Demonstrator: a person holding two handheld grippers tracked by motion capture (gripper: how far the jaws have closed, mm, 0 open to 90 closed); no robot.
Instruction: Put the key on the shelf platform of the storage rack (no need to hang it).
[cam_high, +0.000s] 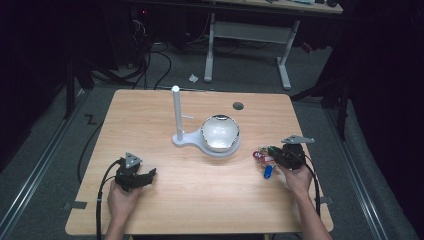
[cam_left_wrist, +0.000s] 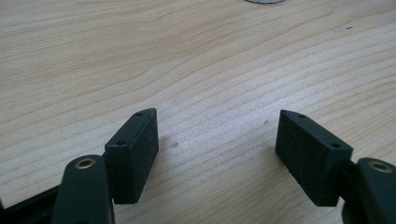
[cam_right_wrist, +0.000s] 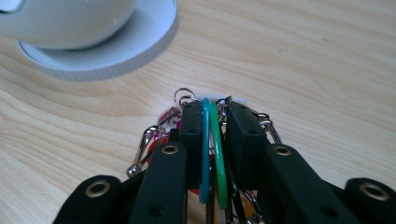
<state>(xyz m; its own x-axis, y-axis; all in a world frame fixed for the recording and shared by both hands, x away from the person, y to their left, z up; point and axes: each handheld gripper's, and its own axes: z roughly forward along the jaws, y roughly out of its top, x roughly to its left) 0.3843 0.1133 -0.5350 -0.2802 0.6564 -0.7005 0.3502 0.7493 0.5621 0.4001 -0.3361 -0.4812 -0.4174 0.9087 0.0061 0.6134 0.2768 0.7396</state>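
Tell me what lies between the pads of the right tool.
The right tool pinches a blue ring and a green ring; clips and chains beneath are mostly covered.

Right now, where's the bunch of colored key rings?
The bunch of key rings is clamped in the right gripper, on the right side of the table in the high view, just right of the white bowl on its stand.

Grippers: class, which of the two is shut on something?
The right gripper, clamping coloured rings of a keyring bunch; the left gripper stands open over bare table.

One bowl (cam_high: 220, 132), perhaps two tags (cam_right_wrist: 212, 154).
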